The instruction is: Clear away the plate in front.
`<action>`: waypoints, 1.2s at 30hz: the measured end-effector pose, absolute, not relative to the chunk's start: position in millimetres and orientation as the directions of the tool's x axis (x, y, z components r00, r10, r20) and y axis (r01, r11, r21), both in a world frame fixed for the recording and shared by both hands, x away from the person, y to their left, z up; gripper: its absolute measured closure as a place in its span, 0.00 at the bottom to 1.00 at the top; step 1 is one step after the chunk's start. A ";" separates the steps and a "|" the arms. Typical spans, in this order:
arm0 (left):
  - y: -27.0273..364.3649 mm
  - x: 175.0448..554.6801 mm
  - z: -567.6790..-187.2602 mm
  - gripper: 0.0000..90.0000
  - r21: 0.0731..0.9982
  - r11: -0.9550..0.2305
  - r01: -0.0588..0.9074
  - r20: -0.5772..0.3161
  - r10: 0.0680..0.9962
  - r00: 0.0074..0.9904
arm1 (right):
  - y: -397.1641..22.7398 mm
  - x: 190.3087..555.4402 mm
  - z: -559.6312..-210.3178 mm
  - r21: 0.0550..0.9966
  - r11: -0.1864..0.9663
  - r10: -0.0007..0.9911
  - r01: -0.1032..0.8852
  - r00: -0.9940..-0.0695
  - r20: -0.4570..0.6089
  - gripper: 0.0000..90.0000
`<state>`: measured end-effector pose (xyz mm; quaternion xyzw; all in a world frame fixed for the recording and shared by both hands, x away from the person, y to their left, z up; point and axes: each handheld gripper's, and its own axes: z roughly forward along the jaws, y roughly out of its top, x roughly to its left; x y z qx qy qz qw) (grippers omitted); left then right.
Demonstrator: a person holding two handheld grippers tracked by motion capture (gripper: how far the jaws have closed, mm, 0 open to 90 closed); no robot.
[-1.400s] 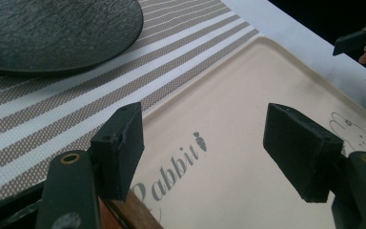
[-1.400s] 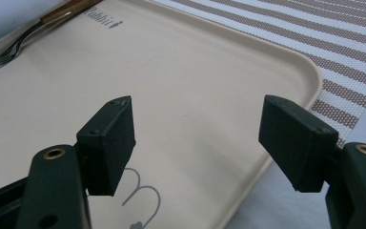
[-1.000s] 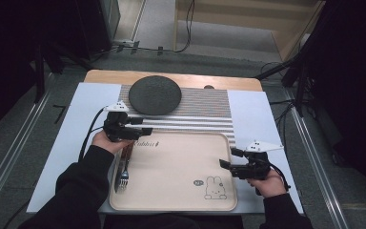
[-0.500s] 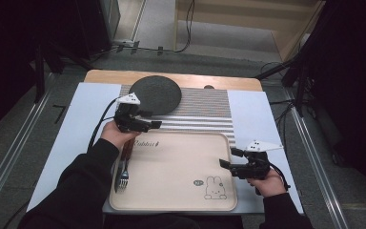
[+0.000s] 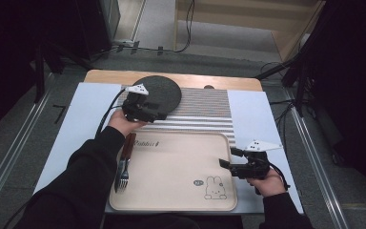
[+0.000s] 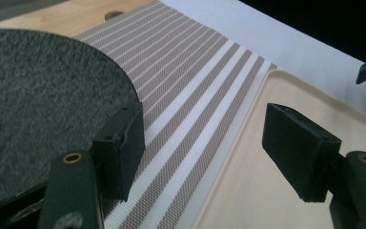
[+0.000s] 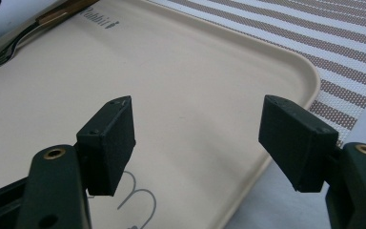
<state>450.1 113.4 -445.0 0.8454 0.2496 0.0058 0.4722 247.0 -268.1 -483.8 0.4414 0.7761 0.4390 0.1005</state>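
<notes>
The right gripper [image 7: 198, 143] hovers with its jaws wide apart and nothing between them, above a beige tray [image 7: 205, 76]. A fork [image 7: 14, 47] lies at the tray's far edge. Beyond the tray's rounded corner is a striped placemat [image 7: 333, 43].

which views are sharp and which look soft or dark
High view: table lit evenly, surroundings fall to black, tray and fork readable. Left gripper view: round dark mat grainy, the near jaws slightly soft. Right gripper view: tray pale and washed, fork blurred at the far edge.
</notes>
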 end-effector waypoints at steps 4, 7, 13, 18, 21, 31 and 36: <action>108.8 457.9 -443.3 0.35 0.798 -0.442 0.409 -0.211 0.430 0.878 | -268.0 246.5 -483.5 0.770 0.225 0.772 0.596 -0.592 0.232 0.29; 105.3 462.8 -443.2 0.35 0.802 -0.455 0.388 -0.188 0.424 0.886 | -267.9 246.5 -483.4 0.772 0.226 0.771 0.595 -0.593 0.231 0.29; 100.6 468.0 -453.8 0.36 0.819 -0.481 0.314 -0.111 0.404 0.908 | -267.7 246.5 -483.4 0.771 0.228 0.771 0.595 -0.594 0.230 0.29; 96.4 469.0 -459.5 0.38 0.785 -0.564 0.256 -0.035 0.372 0.928 | -268.2 246.6 -483.6 0.772 0.227 0.772 0.594 -0.593 0.230 0.29; 92.7 467.9 -460.6 0.38 0.764 -0.621 0.176 0.050 0.330 0.943 | -268.3 246.7 -483.7 0.771 0.229 0.772 0.594 -0.594 0.229 0.29; 86.6 463.4 -464.4 0.39 0.712 -0.703 -0.003 0.208 0.208 0.956 | -268.8 246.2 -483.9 0.769 0.230 0.773 0.597 -0.592 0.228 0.29; 89.3 462.2 -469.5 0.39 0.681 -0.729 -0.064 0.299 0.197 0.934 | -268.9 245.5 -483.8 0.768 0.230 0.775 0.598 -0.589 0.227 0.29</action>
